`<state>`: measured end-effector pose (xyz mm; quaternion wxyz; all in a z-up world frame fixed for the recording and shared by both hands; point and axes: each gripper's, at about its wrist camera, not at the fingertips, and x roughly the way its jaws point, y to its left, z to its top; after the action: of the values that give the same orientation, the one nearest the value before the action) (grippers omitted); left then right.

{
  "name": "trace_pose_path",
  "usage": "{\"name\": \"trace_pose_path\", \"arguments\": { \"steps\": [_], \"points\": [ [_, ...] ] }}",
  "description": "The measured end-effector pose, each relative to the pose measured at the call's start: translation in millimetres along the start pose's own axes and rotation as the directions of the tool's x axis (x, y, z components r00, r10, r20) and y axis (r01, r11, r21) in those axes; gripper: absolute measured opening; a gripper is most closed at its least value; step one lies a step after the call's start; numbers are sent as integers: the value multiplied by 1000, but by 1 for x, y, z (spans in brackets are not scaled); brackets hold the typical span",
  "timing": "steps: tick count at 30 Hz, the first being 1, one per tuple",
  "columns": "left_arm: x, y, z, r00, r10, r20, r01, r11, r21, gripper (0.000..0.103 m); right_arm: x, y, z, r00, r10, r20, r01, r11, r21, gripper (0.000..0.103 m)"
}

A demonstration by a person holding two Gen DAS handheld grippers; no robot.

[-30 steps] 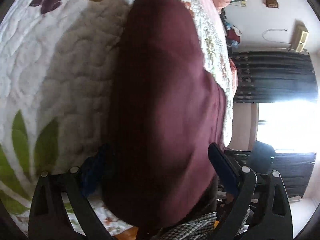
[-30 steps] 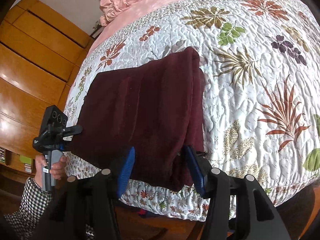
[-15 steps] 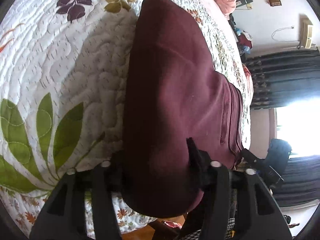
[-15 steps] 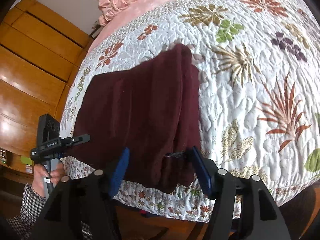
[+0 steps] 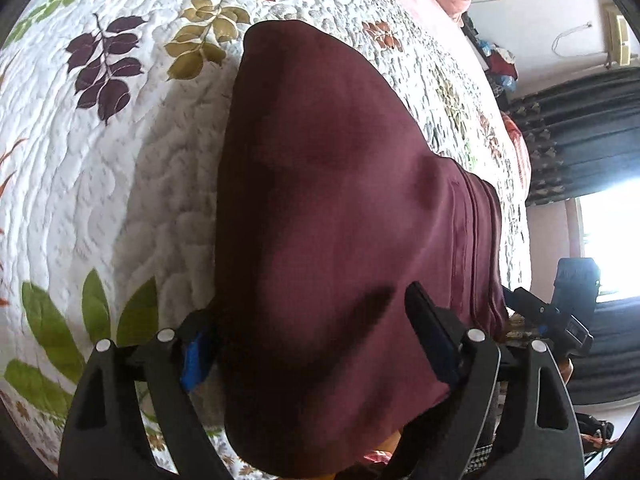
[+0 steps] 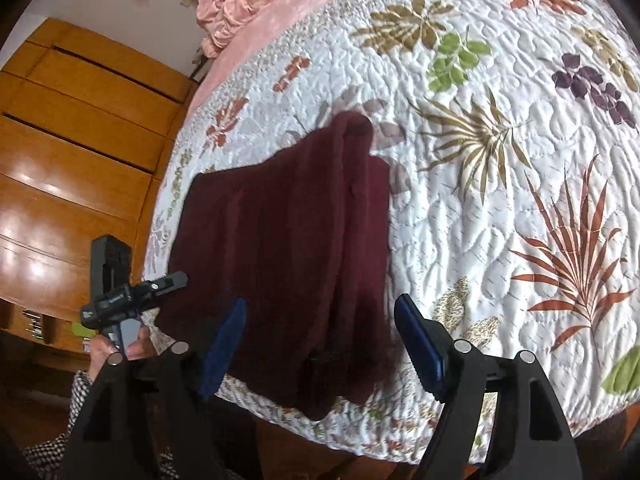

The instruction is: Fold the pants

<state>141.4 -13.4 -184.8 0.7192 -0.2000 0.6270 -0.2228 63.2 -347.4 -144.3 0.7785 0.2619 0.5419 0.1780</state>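
The maroon pants (image 5: 332,200) lie folded on the floral quilt (image 5: 120,184), their near end hanging over the bed's edge. My left gripper (image 5: 312,344) straddles that near end and its jaws are opening; the right finger (image 5: 428,332) hovers over the cloth and throws a shadow on it. In the right wrist view the pants (image 6: 288,232) form a dark rectangle with layered edges on the right. My right gripper (image 6: 320,344) is opening too, with the cloth's near right corner between its blue pads (image 6: 420,344), not pinched. A hand holds the left gripper (image 6: 172,282) at the pants' left corner.
The quilt (image 6: 500,208) stretches wide to the right of the pants. A pink blanket (image 6: 248,4) is heaped at the head of the bed. Wooden wardrobe doors (image 6: 68,168) stand on the left, dark curtains (image 5: 580,132) and a bright window beyond the bed's far side.
Both grippers' jaws have spread wider than half a second ago. The left pair had narrowed on the near end before widening. The pants' near edge now hangs loose between the fingers.
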Motion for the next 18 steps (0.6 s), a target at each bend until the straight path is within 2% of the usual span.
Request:
{"name": "trace_pose_path", "arguments": {
  "steps": [9, 14, 18],
  "points": [
    [19, -8, 13, 998, 36, -46, -34, 999, 32, 88, 25, -17, 0, 997, 71, -40, -69, 997, 45, 77],
    [22, -11, 13, 998, 26, -64, -22, 998, 62, 88, 39, -24, 2, 991, 120, -65, -116, 991, 71, 77],
    [16, -3, 9, 998, -2, -56, 5, 998, 57, 84, 38, -23, 0, 989, 136, -62, -133, 990, 57, 77]
  ]
}}
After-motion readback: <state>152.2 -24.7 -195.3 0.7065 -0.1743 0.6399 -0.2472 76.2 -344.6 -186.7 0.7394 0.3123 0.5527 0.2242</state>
